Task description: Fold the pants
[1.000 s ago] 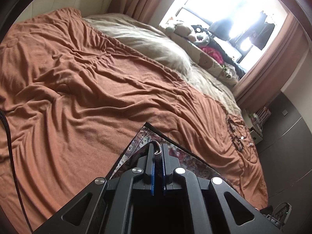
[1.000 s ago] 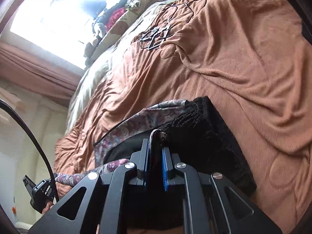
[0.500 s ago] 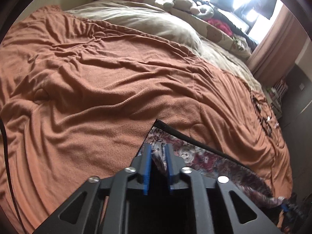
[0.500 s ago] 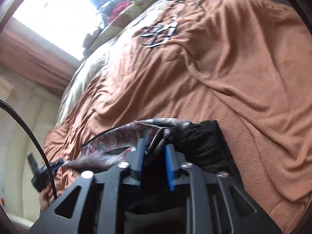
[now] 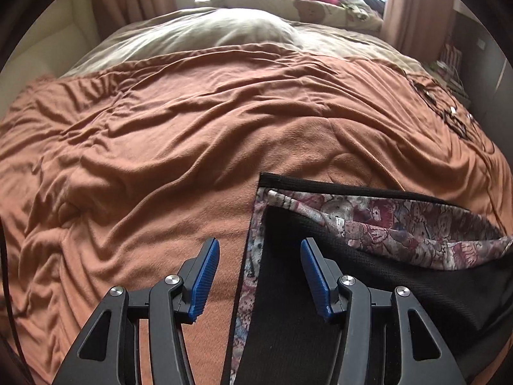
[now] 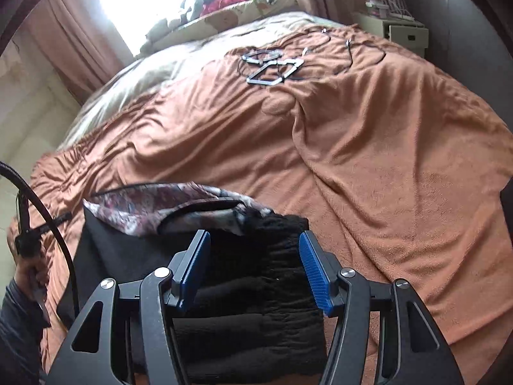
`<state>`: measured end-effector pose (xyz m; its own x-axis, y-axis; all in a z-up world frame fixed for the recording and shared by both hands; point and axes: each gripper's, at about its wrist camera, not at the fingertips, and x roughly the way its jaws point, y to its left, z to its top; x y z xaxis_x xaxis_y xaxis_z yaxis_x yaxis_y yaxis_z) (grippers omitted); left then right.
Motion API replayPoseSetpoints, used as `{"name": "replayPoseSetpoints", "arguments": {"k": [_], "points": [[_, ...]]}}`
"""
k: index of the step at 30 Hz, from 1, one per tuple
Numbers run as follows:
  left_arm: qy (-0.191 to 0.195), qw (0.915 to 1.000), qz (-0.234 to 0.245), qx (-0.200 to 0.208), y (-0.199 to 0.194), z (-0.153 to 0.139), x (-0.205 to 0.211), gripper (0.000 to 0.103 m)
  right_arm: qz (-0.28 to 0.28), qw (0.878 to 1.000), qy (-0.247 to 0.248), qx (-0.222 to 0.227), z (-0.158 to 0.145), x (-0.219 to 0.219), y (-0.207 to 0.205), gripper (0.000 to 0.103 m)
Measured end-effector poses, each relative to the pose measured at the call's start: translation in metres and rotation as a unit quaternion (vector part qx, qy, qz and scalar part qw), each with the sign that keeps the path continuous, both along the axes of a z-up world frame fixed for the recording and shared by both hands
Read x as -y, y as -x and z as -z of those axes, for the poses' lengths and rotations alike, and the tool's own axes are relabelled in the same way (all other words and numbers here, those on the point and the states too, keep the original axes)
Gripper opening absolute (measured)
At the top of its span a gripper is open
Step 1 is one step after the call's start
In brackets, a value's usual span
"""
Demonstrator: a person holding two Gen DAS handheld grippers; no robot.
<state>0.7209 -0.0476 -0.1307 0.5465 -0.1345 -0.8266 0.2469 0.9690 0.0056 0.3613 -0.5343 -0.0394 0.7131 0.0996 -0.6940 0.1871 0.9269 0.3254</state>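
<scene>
Spreading apart with nothing pinched, the left gripper [image 5: 259, 276] and right gripper [image 6: 255, 269] have their blue fingers [image 5: 205, 272] opening above the pants [image 5: 304, 288], which lie folded over on the bed's orange blanket [image 5: 160, 147], black lining and patterned edge showing. One fold looks laid; judging by the loose, uneven top flap, smoothing or another fold likely remains.

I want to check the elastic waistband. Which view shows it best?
The right wrist view: the gathered black waistband lies between the opening, empty right gripper. The left wrist view shows only the pants' floral lining and flat black fabric.
</scene>
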Motion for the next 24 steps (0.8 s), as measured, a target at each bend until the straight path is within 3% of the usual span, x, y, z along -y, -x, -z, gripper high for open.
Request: {"name": "replayPoseSetpoints", "arguments": {"k": [11, 16, 19, 22, 24], "points": [[-0.048, 0.9968, 0.061, -0.019, -0.031, 0.042, 0.027, 0.055, -0.025, 0.998, 0.03, -0.05, 0.021, -0.005, -0.034, 0.056], [-0.058, 0.9955, 0.075, 0.002, -0.037, 0.043, 0.033, 0.055, -0.023, 0.997, 0.037, -0.06, 0.028, -0.006, -0.041, 0.056], [-0.063, 0.9936, 0.093, 0.01, -0.037, 0.042, 0.04, 0.055, -0.028, 0.997, 0.05, -0.057, 0.027, -0.011, -0.041, 0.045], [-0.068, 0.9921, 0.105, 0.002, -0.041, 0.049, 0.045, 0.041, -0.033, 0.997, 0.053, -0.055, 0.03, -0.013, -0.041, 0.032], [-0.078, 0.9912, 0.106, 0.012, -0.04, 0.049, 0.047, 0.016, -0.034, 0.996, 0.062, -0.054, 0.031, -0.014, -0.041, 0.03]]}}
